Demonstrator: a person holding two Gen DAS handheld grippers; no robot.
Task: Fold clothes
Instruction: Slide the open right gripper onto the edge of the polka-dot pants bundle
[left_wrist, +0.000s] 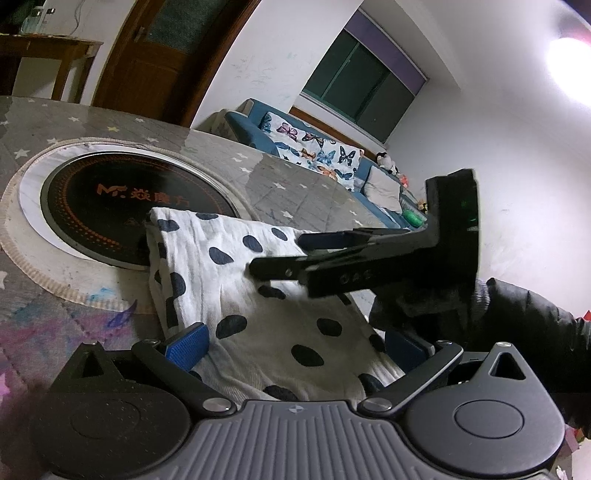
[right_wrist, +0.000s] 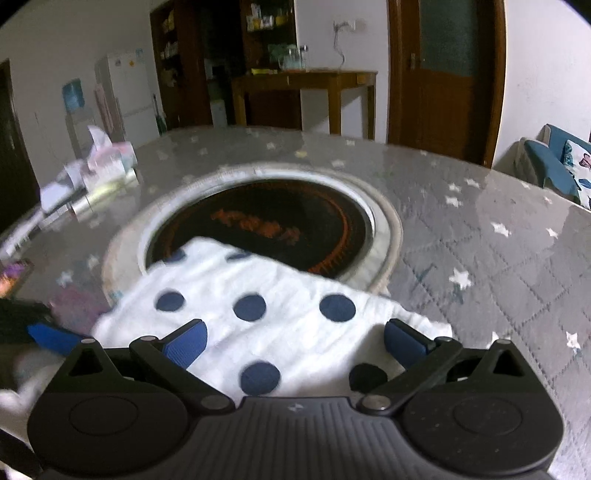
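On table (right_wrist: 480, 240) – spotted garment (right_wrist: 258, 280) overlaps hotplate (right_wrist: 277, 210) | both claws wide | tissue box (right_wrist: 110, 158) left

Pretty clearly a home, living/dining room: blue sofa (left_wrist: 255, 129) with a butterfly throw (left_wrist: 314, 147), white fridge (right_wrist: 127, 98), wooden door (right_wrist: 445, 74), and a star-print counter (right_wrist: 480, 240) with a built-in round cooktop (right_wrist: 266, 225).

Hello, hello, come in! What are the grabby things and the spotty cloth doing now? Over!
Both tools open: left tool, right tool, nothing gripped. Spotty cloth lies folded on the table, far corner over the round black hob. Nothing in the way. Over.
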